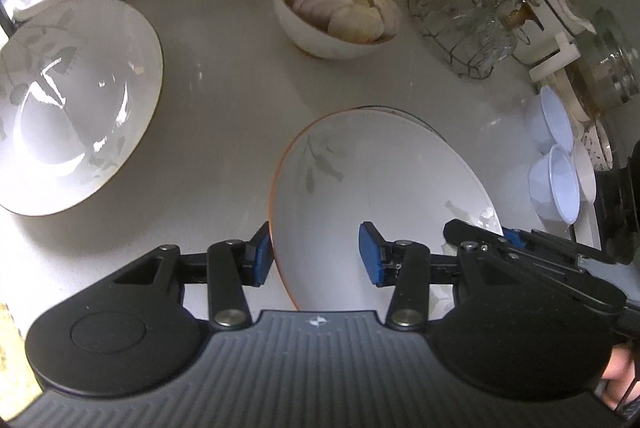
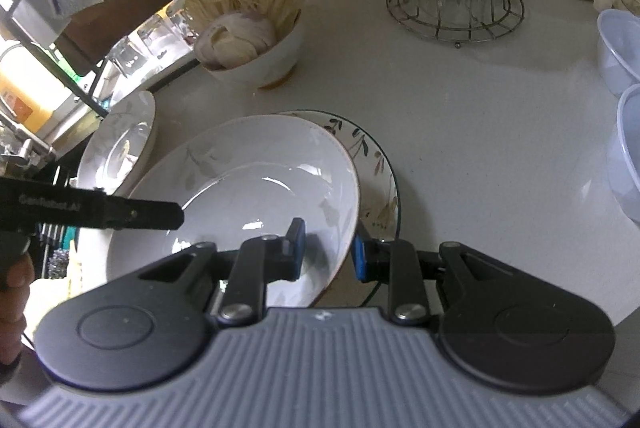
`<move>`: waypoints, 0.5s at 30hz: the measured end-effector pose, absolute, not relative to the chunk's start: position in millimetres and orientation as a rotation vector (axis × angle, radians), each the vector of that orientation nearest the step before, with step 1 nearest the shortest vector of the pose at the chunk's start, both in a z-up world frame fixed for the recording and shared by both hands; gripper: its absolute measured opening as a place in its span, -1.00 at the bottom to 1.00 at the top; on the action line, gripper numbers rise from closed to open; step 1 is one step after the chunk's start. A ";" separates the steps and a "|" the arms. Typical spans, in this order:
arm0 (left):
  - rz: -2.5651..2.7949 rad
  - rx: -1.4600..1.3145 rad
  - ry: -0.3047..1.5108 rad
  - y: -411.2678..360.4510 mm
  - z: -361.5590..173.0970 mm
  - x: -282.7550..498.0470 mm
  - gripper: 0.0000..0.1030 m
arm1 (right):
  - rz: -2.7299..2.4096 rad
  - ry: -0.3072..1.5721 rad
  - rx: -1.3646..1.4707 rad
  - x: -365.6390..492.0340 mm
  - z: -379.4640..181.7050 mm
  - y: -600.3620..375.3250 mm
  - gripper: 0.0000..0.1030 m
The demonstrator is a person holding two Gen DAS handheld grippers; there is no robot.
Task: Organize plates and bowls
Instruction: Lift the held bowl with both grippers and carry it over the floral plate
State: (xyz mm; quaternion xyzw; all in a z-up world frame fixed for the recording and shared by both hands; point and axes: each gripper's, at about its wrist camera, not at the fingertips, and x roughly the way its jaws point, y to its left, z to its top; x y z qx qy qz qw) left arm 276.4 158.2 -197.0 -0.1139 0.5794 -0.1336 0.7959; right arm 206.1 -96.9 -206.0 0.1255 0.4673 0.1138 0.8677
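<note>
The left tongs (image 1: 316, 252) stood wide open, straddling the near-left rim of a shallow white bowl (image 1: 384, 187); the right tongs (image 2: 329, 250) gaped over its right rim, gripping nothing. The bowl sat empty on a dark-rimmed leaf-patterned plate (image 2: 374, 163) just ahead. Farther left lay a second glossy bowl (image 1: 72, 99), bare white desk (image 1: 224, 87) between. Beyond, a round bowl (image 1: 320, 35) held onions and pale noodles; a wire rack (image 2: 456, 11) carried glasses; plastic cups (image 1: 554, 163) stood right.
</note>
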 end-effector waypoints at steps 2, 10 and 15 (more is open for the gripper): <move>-0.289 -0.244 1.247 159.4 -199.7 276.3 -0.02 | 0.235 0.978 0.268 207.8 -208.5 -96.2 -0.46; -0.281 -0.240 1.259 156.9 -203.9 284.2 -0.02 | 0.202 1.001 0.322 214.9 -218.7 -97.4 -0.44; -0.263 -0.271 1.275 157.0 -207.4 287.5 -0.02 | 0.180 1.013 0.342 218.2 -221.9 -98.9 -0.44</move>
